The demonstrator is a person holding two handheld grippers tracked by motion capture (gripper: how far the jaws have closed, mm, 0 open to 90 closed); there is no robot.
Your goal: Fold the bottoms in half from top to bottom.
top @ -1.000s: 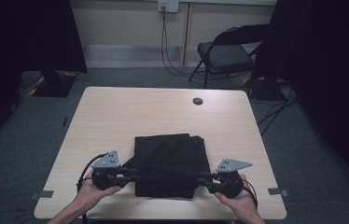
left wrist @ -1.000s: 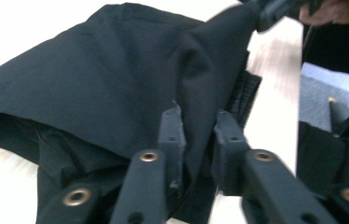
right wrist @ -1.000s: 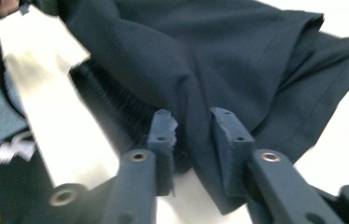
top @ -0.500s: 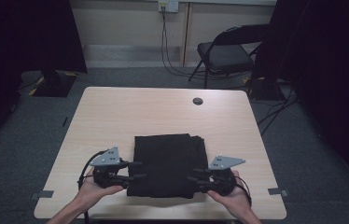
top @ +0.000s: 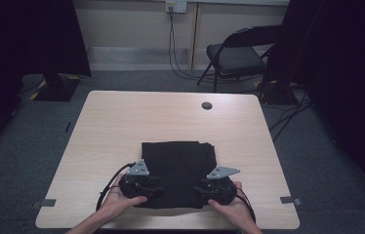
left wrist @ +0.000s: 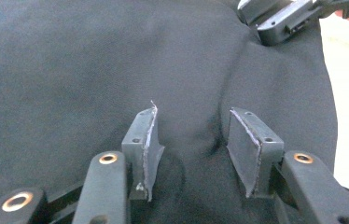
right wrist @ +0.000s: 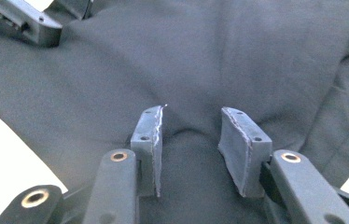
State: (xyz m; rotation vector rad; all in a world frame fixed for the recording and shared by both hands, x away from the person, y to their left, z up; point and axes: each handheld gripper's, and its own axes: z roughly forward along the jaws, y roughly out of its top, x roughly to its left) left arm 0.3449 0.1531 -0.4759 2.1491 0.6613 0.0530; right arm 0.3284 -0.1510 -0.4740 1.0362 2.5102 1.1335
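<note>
Both tongs, the left tongs and right tongs, having just been opening, are standing apart and pressing down onto the near edge of the folded black cloth on the worktop, its fabric bunching between their jaws, suggesting a fresh grip is being prepared.

Both grippers moved inward over black cloth; jaws apparently opened wider.

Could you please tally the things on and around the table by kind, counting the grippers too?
Black folded cloth: 1
Grippers: 2, left gripper and right gripper
Table: 1
Folding chair: 1
Total: 5
</note>
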